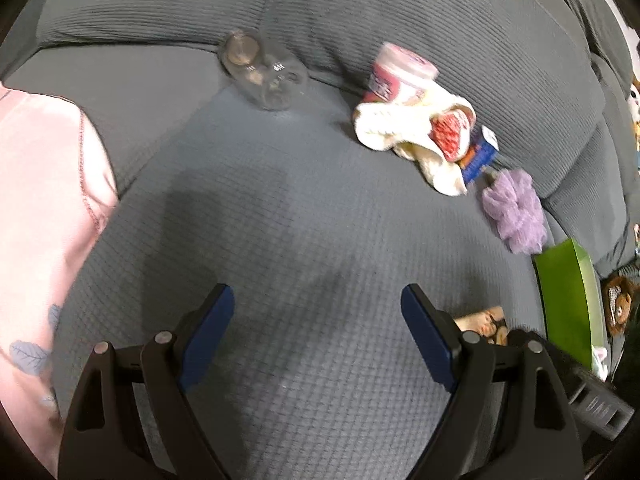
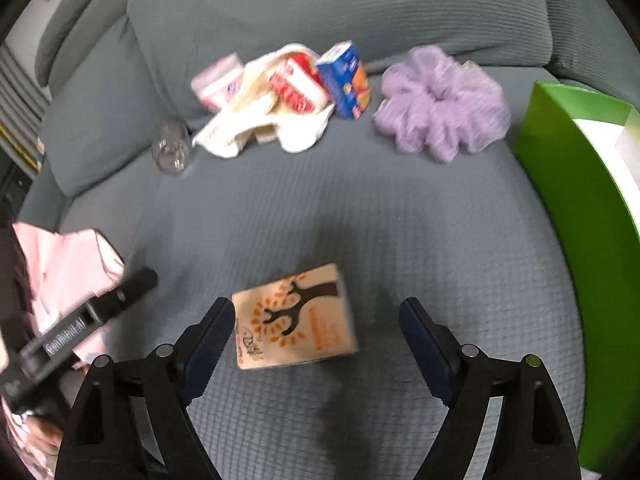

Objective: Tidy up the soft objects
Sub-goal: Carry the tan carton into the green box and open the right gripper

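On the grey couch seat (image 2: 400, 216), a white cloth (image 2: 260, 120) lies bunched around a red-and-white packet (image 2: 296, 84) near the backrest. To its right is a purple mesh puff (image 2: 440, 104). The left wrist view shows the same white cloth (image 1: 400, 128) and purple puff (image 1: 514, 210) at the upper right. A pink cloth (image 1: 40, 220) covers the left edge. My left gripper (image 1: 318, 300) is open above bare seat fabric. My right gripper (image 2: 316, 312) is open, with a tan box printed with a tree (image 2: 296, 320) lying between its fingers, close to the left one.
A green box (image 2: 592, 216) stands at the right edge of the seat. A clear glass (image 2: 172, 148), a pink-lidded jar (image 2: 218, 80) and a blue carton (image 2: 348, 80) lie near the backrest. A brown plush toy (image 1: 620, 300) sits beyond the green box.
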`<act>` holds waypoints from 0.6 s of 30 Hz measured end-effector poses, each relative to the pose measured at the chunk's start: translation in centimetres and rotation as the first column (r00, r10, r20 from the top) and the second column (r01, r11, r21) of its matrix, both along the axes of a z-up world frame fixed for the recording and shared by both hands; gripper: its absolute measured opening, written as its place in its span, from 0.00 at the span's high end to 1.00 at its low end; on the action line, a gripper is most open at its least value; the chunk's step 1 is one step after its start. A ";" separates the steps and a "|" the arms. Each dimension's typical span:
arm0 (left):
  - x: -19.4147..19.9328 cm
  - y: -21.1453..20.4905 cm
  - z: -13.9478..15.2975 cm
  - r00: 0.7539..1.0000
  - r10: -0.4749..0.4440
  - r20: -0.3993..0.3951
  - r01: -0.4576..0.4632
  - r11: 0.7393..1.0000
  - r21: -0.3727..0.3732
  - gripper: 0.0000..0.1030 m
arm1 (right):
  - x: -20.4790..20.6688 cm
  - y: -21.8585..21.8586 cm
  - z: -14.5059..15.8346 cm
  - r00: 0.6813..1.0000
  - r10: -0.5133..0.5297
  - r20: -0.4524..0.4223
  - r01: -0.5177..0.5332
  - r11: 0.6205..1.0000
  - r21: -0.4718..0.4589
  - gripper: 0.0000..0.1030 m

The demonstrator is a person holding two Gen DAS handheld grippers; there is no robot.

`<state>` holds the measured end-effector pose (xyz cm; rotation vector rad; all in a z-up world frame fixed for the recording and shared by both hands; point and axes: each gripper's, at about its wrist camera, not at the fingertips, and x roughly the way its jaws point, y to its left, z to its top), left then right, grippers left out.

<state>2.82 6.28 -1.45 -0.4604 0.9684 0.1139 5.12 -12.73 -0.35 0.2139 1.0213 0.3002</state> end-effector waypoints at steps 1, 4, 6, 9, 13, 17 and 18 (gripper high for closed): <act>0.0 -0.2 -0.1 1.000 -0.012 -0.004 0.011 1.000 -0.016 0.21 | 0.1 -0.5 0.2 1.000 -0.005 0.009 0.005 1.000 0.015 0.18; 0.0 -1.3 -0.3 0.997 -0.079 -0.018 0.077 0.993 -0.092 0.27 | 0.4 -1.6 0.8 0.999 0.003 0.037 -0.006 0.998 0.070 0.18; 0.1 -2.4 -0.6 0.990 -0.139 -0.028 0.133 0.978 -0.158 0.32 | 0.7 -1.8 0.8 0.998 0.033 0.050 -0.039 0.992 0.123 0.18; 0.2 -4.0 -1.2 0.977 -0.208 -0.050 0.193 0.958 -0.212 0.35 | 1.4 -1.6 0.2 0.998 0.068 0.013 -0.069 0.980 0.187 0.26; 0.1 -5.2 -1.4 0.974 -0.221 -0.043 0.211 0.962 -0.171 0.36 | 1.8 -0.7 -1.3 0.995 0.086 -0.044 -0.076 0.979 0.190 0.29; 0.2 -5.5 -1.8 0.970 -0.241 -0.027 0.231 0.951 -0.206 0.45 | 2.2 0.4 -2.8 0.990 0.104 -0.093 -0.088 0.982 0.167 0.38; 0.2 -5.6 -1.8 0.968 -0.249 -0.021 0.239 0.948 -0.211 0.47 | 2.2 0.5 -2.9 0.991 0.105 -0.087 -0.090 0.983 0.158 0.38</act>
